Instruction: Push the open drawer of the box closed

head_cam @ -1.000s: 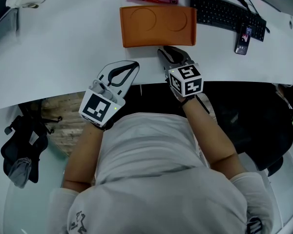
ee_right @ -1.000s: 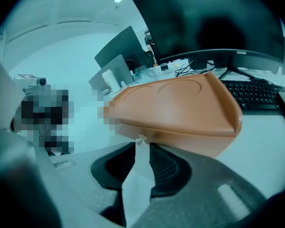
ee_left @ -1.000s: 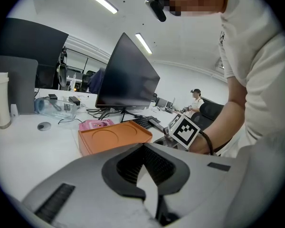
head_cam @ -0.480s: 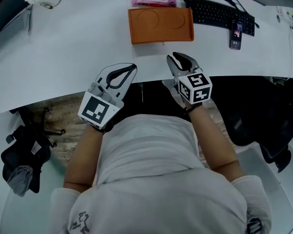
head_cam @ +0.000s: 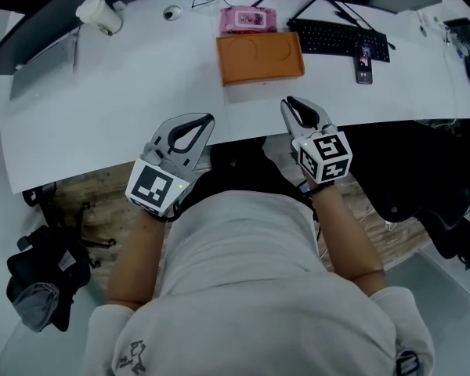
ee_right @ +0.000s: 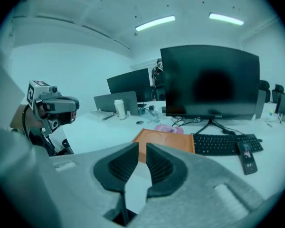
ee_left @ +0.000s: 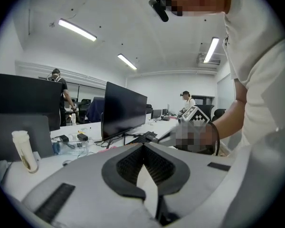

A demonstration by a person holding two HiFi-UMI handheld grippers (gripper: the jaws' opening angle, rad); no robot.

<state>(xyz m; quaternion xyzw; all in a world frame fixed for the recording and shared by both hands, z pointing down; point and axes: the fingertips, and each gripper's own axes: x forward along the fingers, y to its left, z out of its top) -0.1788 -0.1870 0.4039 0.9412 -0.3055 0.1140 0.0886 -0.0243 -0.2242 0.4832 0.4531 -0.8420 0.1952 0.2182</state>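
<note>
The orange box (head_cam: 260, 58) lies on the white desk (head_cam: 125, 108), its flat top showing two round imprints; it also appears in the right gripper view (ee_right: 166, 139). I cannot make out a drawer from above. My right gripper (head_cam: 292, 104) hangs over the desk's front edge, a short way in front of the box and clear of it. Its jaws have just been closing and stand a narrow slit apart (ee_right: 138, 145) with nothing between them. My left gripper (head_cam: 207, 119) is held to the left of it, also off the box, its tips touching (ee_left: 143, 145) and empty.
Behind the box lie a pink pack (head_cam: 247, 19), a black keyboard (head_cam: 337, 36) and a phone (head_cam: 364, 63). A monitor (ee_right: 209, 82) stands at the back. A laptop (head_cam: 47, 57) and a white cup (head_cam: 98, 14) are at the left. A black chair (head_cam: 423, 186) stands at the right.
Both grippers have risen and drawn back from the box; the right one was at its front edge a second ago. The right jaws have narrowed. The desk looks farther away.
</note>
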